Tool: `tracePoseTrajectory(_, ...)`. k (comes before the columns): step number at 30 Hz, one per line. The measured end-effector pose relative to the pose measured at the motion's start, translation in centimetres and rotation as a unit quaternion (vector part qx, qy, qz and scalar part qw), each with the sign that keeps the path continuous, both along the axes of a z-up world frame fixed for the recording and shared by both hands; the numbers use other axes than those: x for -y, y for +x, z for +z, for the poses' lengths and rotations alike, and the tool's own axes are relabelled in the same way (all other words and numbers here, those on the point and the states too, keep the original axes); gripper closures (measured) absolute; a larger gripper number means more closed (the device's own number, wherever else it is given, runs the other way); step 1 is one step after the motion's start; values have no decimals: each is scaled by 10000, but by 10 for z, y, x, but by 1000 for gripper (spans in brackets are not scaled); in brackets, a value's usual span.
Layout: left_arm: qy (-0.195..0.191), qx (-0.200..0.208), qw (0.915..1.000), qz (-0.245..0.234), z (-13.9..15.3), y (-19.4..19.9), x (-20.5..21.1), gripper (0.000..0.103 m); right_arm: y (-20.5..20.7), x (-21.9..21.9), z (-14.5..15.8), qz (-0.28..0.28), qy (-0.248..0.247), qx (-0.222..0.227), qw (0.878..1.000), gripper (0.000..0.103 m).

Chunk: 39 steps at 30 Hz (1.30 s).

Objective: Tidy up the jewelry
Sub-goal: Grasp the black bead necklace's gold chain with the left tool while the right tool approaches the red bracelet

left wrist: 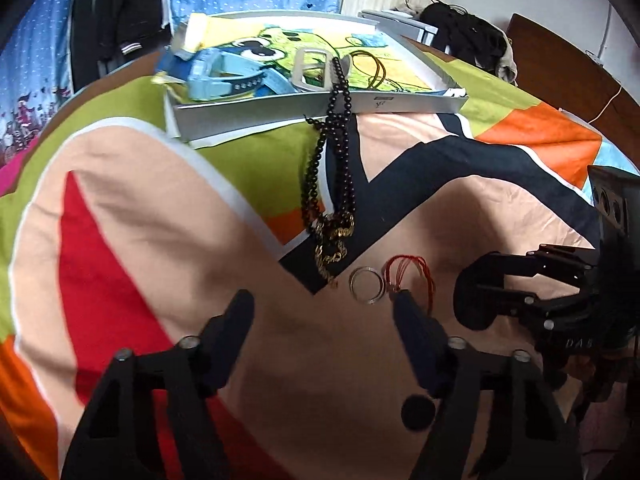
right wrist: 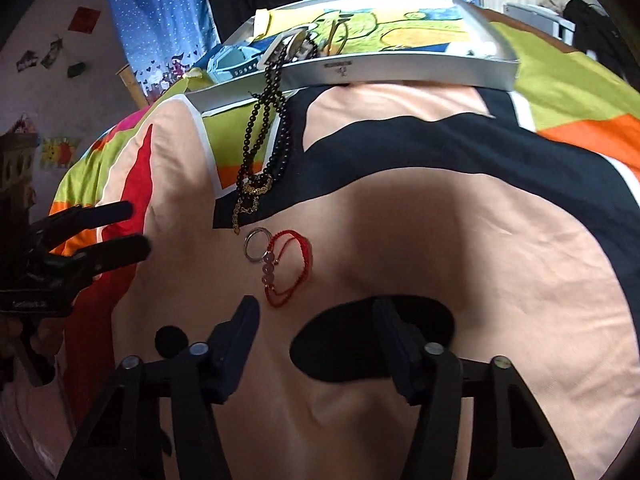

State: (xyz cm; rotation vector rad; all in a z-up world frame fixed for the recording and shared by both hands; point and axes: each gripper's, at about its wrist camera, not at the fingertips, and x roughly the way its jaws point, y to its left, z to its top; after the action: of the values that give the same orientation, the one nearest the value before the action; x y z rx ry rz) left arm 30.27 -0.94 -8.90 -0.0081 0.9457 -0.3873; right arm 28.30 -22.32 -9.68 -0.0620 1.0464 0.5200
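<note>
Bedcover: a patchwork quilt [left wrist: 168,216] in peach, red, lime green, navy and orange fills both views, rumpled into soft folds.
Tray: a shallow grey rectangular box [left wrist: 400,102] with a green cartoon print inside sits at the top centre of each view, resting on the quilt.
Tray contents: a light blue watch-like strap [left wrist: 216,76], a pale grey buckle piece [left wrist: 316,70] and thin yellow-gold cords [left wrist: 376,68] lie inside it.
Bead necklace: a long strand of dark round beads [left wrist: 316,160] hangs over the tray's near wall and trails down the quilt to a gold chain cluster [left wrist: 332,240] at mid-frame.
Red bracelet: a red cord bracelet with pink beads [right wrist: 280,268] lies on the peach patch, just beside the ring and touching it.
Ring: a small silver metal ring [right wrist: 256,244] lies just below the gold chain.
Left gripper: the black two-finger tool [left wrist: 320,312] at the bottom of the left view has its fingers apart over bare quilt, with nothing between them; its right fingertip overlaps the red cord in the picture.
Right gripper: the matching black tool [right wrist: 316,320] at the bottom of the right view also stands parted and empty, its left finger near the bracelet's lower end.
</note>
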Motion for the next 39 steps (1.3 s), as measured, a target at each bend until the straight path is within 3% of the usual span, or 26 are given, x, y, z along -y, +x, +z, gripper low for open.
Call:
tracePoseTrajectory(4, -118, -101, 9999, -41, -11, 21, 1, 56, 8, -6, -6, 44, -19, 38, 10000, 55)
tracePoseTrajectory(10, -265, -393, 9989, 70, -34, 50, -4, 57, 18, -13, -16, 101, -43, 9, 9999, 63)
tracePoseTrajectory(16, -389, -454, 9982, -16, -39, 53, -7, 57, 27, -18, -23, 99, -77, 21, 9999, 63)
tracePoseTrajectory(21, 163, -307, 9992, -189, -44, 50, 8, 60, 30, -17, -27, 63, -93, -52, 9999, 63)
tracePoseTrajectory(25, 290, -286, 9991, -111, -47, 51, 7, 74, 30, -20, -27, 85, -132, -29, 9999, 63)
tracePoseTrajectory(32, -63, -519, 9986, -116, -50, 51, 1, 101, 30, -25, -29, 78, -168, -45, 9998, 63)
tracePoseTrajectory(35, -400, -747, 9962, -177, -53, 51, -2, 102, 30, -26, -29, 75, -177, -44, 9998, 63)
tracePoseTrajectory(39, -521, -810, 9953, -130, -52, 52, -4, 103, 30, -26, -30, 73, -172, -56, 9998, 63)
